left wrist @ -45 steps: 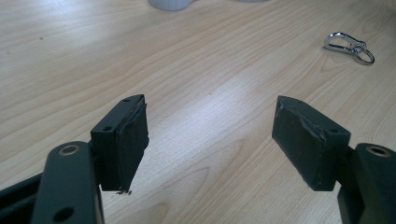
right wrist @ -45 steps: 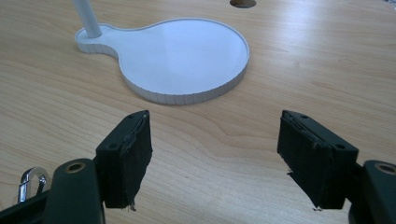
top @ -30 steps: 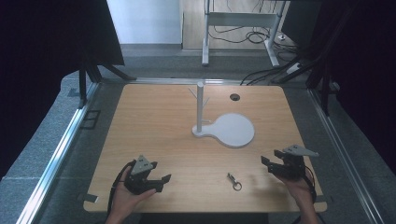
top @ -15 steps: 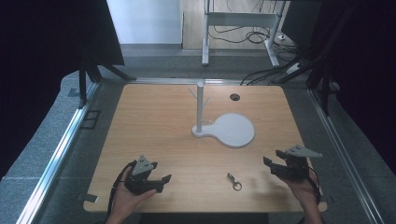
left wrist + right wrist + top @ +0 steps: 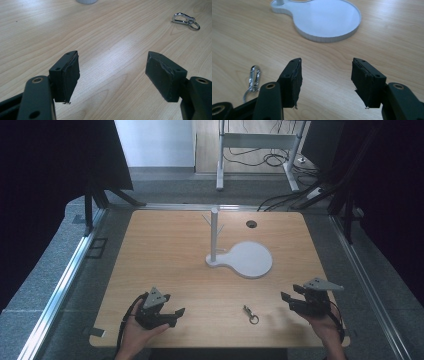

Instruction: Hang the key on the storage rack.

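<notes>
A small silver key clip (image 5: 250,314) with a ring on one end lies flat on the wooden table (image 5: 175,255), near its front edge.

lab | black curtains (image 5: 45,195) | floor cables (image 5: 280,162) | railed table (image 5: 165,250)

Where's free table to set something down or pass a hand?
Bare wood: the whole left half, left of the white stand; the far right corner past the cable hole; the strip between stand base and carabiner. Tighter along the near edge: left gripper, carabiner and right gripper, both open and empty.
</notes>
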`<state>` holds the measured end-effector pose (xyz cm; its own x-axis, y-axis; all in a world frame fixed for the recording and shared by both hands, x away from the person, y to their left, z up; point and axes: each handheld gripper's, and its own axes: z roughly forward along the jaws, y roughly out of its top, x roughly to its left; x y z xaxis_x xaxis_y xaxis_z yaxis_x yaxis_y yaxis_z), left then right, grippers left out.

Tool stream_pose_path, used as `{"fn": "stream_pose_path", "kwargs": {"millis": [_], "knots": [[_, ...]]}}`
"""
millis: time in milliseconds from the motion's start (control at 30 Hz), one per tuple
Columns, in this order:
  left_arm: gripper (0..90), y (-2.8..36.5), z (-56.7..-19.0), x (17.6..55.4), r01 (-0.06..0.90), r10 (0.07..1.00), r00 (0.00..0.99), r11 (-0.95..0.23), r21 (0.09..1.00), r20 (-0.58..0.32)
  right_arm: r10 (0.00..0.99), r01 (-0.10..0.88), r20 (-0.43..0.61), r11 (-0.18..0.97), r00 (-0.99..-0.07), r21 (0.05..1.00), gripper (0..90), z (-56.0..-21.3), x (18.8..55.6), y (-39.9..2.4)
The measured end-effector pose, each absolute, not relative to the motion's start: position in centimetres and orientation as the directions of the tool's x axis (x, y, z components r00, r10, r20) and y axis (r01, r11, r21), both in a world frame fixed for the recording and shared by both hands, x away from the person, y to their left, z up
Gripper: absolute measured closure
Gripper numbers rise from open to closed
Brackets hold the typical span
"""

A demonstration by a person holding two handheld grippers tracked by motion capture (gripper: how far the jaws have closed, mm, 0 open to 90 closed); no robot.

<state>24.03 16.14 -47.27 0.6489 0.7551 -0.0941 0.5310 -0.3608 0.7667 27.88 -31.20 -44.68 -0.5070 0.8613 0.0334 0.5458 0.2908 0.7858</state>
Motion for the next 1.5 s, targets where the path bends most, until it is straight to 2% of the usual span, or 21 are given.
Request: {"fn": "stream_pose_path", "kwargs": {"millis": [200, 500, 967, 1500], "knots": [[27.8, 16.0, -47.4, 24.1, 0.533, 0.751, 0.654, -0.371, 0.761, -0.092, 0.847, 0.546, 0.037, 0.307, -0.53, 0.779, 43.2, -44.5, 27.4, -30.5], [27.8, 16.3, -46.7, 23.7, 0.526, 0.76, 0.645, -0.367, 0.767, -0.079, 0.838, 0.557, 0.048, 0.317, -0.543, 0.768, 49.1, -44.3, 27.2, -29.7], [27.8, 16.3, -46.3, 23.4, 0.517, 0.752, 0.654, -0.365, 0.774, -0.082, 0.792, 0.625, 0.072, 0.418, -0.606, 0.659, 60.5, -43.6, 27.9, -27.3], [27.9, 15.7, -46.6, 23.4, 0.519, 0.738, 0.669, -0.378, 0.766, -0.09, 0.751, 0.636, 0.084, 0.489, -0.655, 0.597, 63.5, -43.9, 28.3, -24.5]]}}
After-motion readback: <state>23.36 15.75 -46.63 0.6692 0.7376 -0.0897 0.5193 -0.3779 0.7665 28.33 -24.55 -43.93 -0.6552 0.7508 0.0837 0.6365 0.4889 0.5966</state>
